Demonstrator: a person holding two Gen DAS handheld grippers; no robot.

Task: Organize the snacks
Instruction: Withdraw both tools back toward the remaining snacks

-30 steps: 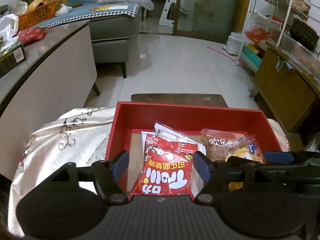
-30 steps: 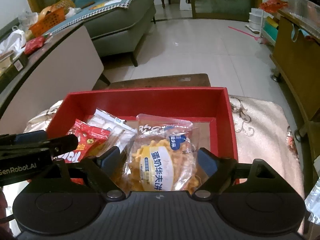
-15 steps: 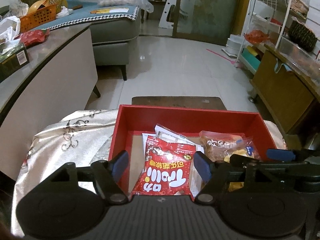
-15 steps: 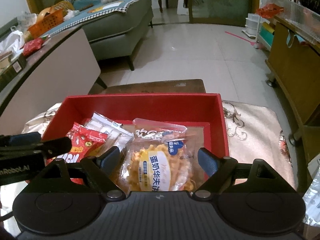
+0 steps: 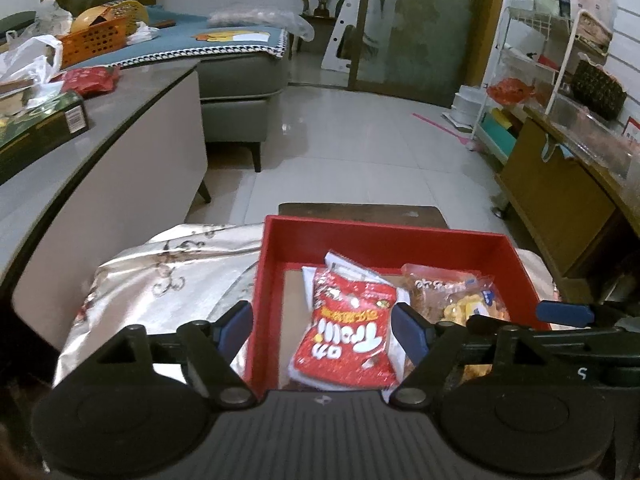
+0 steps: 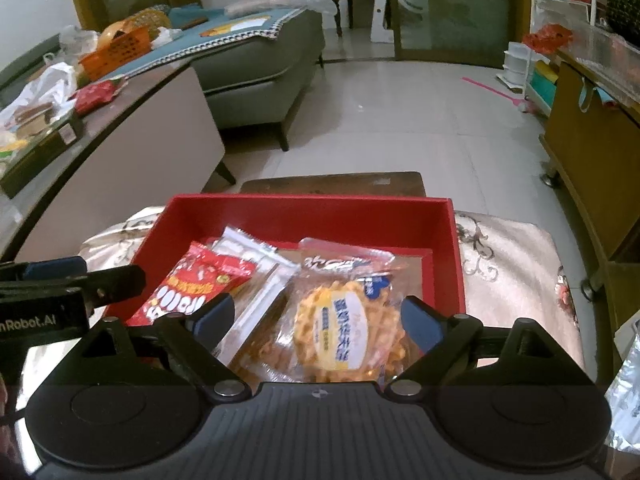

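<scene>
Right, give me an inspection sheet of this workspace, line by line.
Surface: silvery patterned cloth under the box.
Job's things: red box holds a red snack bag, a clear waffle-snack bag and a white-striped packet, overlapping.
Clutter: green box, red packet, orange basket on the side counter.
Grippers: left gripper open above the red bag; right gripper open above the waffle bag; neither holds anything.
Cables: nothing seen.
Surroundings: grey sofa, tiled floor, wooden cabinet, wire rack.
</scene>
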